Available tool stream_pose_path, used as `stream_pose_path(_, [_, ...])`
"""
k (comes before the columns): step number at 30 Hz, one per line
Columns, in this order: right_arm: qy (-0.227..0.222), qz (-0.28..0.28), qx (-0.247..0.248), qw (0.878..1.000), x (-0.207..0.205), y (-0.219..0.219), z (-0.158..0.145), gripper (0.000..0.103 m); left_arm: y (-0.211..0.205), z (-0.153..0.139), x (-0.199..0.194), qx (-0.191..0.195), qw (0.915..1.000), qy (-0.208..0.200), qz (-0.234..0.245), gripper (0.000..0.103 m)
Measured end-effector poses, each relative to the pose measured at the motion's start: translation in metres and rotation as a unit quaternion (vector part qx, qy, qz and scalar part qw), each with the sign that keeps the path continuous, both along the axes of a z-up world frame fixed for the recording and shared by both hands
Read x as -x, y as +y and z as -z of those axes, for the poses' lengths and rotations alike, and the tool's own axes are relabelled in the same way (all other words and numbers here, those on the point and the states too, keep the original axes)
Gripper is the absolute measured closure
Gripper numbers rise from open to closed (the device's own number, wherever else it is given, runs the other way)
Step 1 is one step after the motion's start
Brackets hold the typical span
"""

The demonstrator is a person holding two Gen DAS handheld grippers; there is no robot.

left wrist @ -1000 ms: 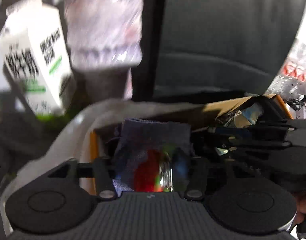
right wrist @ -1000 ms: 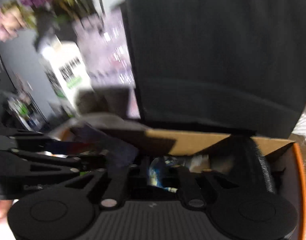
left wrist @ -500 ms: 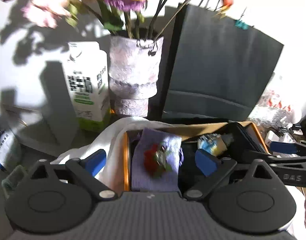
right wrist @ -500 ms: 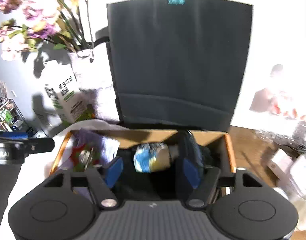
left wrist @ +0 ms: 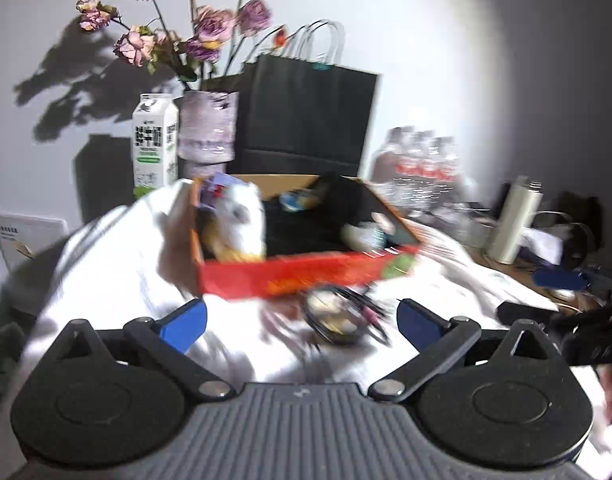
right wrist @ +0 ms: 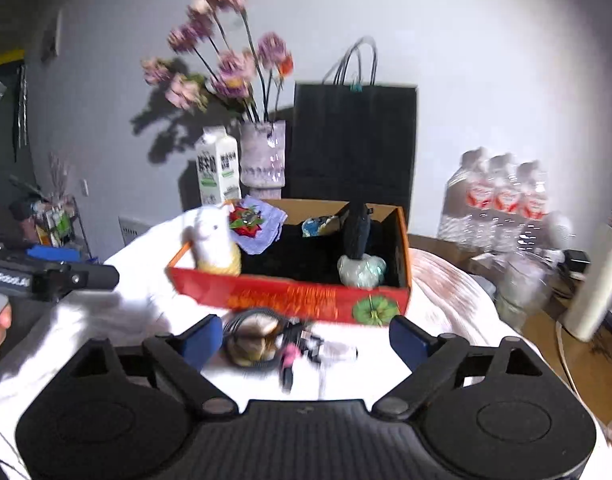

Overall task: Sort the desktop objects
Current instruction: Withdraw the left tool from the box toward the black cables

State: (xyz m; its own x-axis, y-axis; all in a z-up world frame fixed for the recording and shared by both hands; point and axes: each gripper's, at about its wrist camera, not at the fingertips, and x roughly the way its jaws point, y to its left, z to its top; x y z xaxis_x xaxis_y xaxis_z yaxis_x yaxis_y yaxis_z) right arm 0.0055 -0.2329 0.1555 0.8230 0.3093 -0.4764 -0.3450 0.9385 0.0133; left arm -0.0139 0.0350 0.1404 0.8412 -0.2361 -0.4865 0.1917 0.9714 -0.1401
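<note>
An orange-red cardboard box (left wrist: 306, 276) (right wrist: 290, 294) stands on a white cloth. Inside it are a white plush alpaca (right wrist: 212, 240), a purple cloth with a red thing on it (right wrist: 258, 224), a blue-and-yellow packet (right wrist: 317, 226), a black object (right wrist: 355, 232) and a pale green bundle (right wrist: 361, 270). In front of the box lies a coil of black cable (right wrist: 254, 338) (left wrist: 333, 316) with small bits beside it. My left gripper (left wrist: 302, 322) and right gripper (right wrist: 306, 338) hover short of the box. Their jaws are opening wide and neither grips anything.
Behind the box stand a milk carton (left wrist: 154, 144), a vase of flowers (left wrist: 208, 128) and a black paper bag (left wrist: 306, 120). To the right are a pack of water bottles (left wrist: 421, 172) and a steel flask (left wrist: 513, 224). The white cloth (left wrist: 118, 280) covers the surface.
Both grippers have pulled back out of the box and opened wide. The purple cloth that sat between the left jaws now lies in the box.
</note>
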Motion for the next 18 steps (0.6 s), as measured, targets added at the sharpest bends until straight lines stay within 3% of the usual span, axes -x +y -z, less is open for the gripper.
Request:
stream_pose_path(4, [-0.037,0.015,0.007,0.999,0.071,-0.007,0.027,0.002,-0.024,0.017,0.054,-0.036,0.9990,-0.022,-0.014,0.000])
stream_pose_path(6, [-0.036,0.029,0.011,0.999,0.092,-0.011,0.043,0.002,-0.035,0.025,0.077,-0.056,0.9972,-0.039,-0.031,0.000])
stream_pose_path(9, [-0.021,0.061,0.019,0.998,0.120,-0.014,0.064,0.002,-0.042,0.040,0.108,-0.056,0.9963,-0.046,-0.047,0.000])
stream_pose_path(15, [-0.026,0.076,0.038,0.996,0.161,-0.011,0.085,0.002,-0.056,0.068,0.138,-0.092,0.9931,-0.041,-0.060,0.000])
stream_pose_path(18, [-0.022,0.096,0.045,0.994,0.162,-0.011,0.094,0.002,-0.058,0.071,0.140,-0.087,0.9940,-0.042,-0.052,0.000])
